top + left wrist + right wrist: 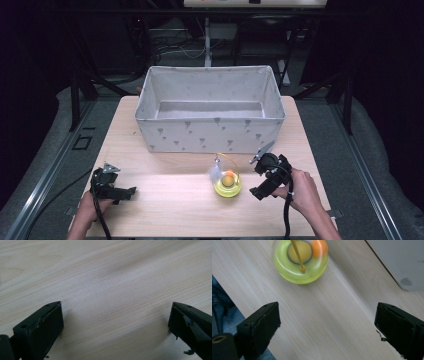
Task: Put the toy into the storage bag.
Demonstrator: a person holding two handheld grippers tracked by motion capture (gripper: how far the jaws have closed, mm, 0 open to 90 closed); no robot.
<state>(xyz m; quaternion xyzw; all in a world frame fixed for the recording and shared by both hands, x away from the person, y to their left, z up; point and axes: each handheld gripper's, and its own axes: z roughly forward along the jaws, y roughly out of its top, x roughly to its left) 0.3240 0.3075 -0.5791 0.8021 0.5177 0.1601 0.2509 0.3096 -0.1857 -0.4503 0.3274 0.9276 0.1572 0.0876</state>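
1. At the bottom left of the high view I see my left tool (131, 190) lying low over the desk (165, 210), held in the hand (90, 207) that enters from the lower edge. In the left gripper view its jaws stand wide apart with only bare wood grain between them, so it is released.
2. At the lower right of the high view my right tool (256, 192) sits in the other hand (301, 192). In the right gripper view (327, 325) the jaws are spread and nothing is between them; released too.
3. Just left of that tool, lower centre of the high view, the yellow-green toy (228, 184) stands on the desk, apart from both tools. It has a round domed base, an orange ball and a thin yellow hoop over it. In the right gripper view it sits at the top of the frame (299, 262), slightly blurred.
4. Farther back, centre of the high view, is the grey fabric box (210, 132), open-topped, its front wall near the toy.
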